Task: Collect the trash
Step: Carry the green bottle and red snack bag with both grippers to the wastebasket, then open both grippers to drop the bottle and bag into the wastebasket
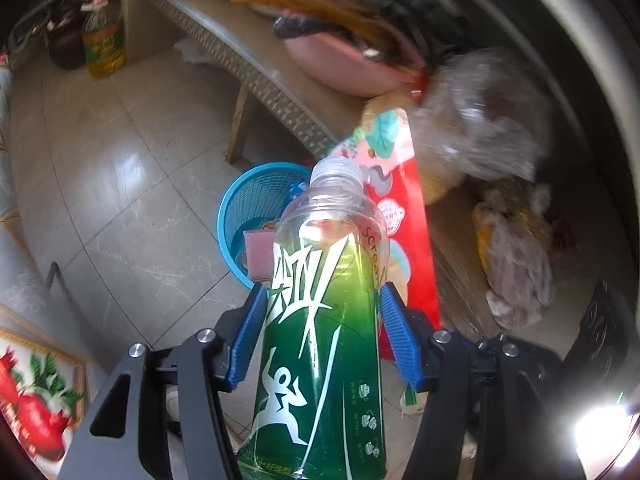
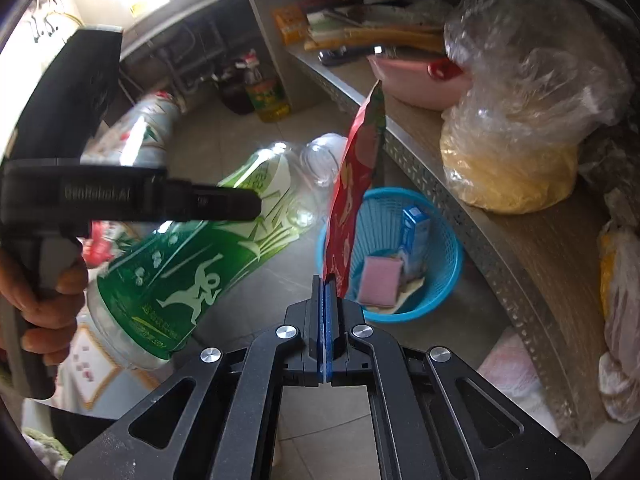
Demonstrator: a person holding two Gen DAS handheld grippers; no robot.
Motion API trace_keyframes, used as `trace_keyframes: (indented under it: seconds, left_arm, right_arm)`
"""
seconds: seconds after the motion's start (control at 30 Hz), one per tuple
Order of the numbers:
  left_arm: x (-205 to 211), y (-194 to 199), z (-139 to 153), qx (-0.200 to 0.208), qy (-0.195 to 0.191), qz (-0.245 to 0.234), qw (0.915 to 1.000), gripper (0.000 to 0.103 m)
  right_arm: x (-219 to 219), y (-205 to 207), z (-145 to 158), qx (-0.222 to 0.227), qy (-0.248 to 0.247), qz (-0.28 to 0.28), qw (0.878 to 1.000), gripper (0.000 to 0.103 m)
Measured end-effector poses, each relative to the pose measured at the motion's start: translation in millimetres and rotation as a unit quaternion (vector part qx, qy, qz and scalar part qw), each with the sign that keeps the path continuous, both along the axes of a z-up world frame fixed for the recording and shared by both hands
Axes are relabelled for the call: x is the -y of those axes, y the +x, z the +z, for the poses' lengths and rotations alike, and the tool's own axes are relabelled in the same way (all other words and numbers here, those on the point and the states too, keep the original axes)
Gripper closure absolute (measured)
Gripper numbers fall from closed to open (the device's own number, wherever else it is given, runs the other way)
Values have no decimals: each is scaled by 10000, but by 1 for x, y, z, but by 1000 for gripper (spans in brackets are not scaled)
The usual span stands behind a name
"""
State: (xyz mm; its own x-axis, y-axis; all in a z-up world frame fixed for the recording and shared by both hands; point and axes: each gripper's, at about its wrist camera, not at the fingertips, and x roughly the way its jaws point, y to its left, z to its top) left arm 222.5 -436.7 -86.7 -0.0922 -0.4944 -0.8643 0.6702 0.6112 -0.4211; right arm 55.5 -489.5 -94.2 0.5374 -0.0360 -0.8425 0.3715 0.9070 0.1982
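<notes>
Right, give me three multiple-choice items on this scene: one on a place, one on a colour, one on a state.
1. Where does the basket stand?
A. on the floor beside the table
B. on the table
C. on a chair

2. What colour is the basket?
A. red
B. blue
C. white

3. What does the right gripper hold?
A. nothing
B. a green bottle
C. a red wrapper

Answers: 1 A, it sits on the tiles by the table edge. 2 B, its mesh is blue. 3 C, its pads pinch the wrapper; the left gripper has the bottle.
</notes>
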Motion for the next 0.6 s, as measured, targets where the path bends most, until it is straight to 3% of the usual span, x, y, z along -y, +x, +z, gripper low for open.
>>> trace_keyframes:
  seconds: [0.27, 0.33, 0.4, 0.47, 0.6]
  left_arm:
    - [46, 28, -50, -133, 461, 429, 9979, 46]
    - [57, 35, -66, -175, 485, 447, 9977, 45]
    - [62, 40, -78, -281, 561, 544, 9965, 34]
    - [60, 40, -80, -375, 504, 669, 9958, 33]
    - [53, 38, -66, -219, 320, 595, 9975, 33]
  right_arm:
    - [35, 28, -52, -297, -108, -302, 9990, 103]
    - [45, 34, -68, -408, -141, -454, 9980, 98]
    - [50, 37, -80, -602, -254, -585, 9961, 88]
    - [48, 33, -85, -613, -374, -634, 9954, 81]
    - [47, 16, -86, -558, -348, -747, 9950, 80]
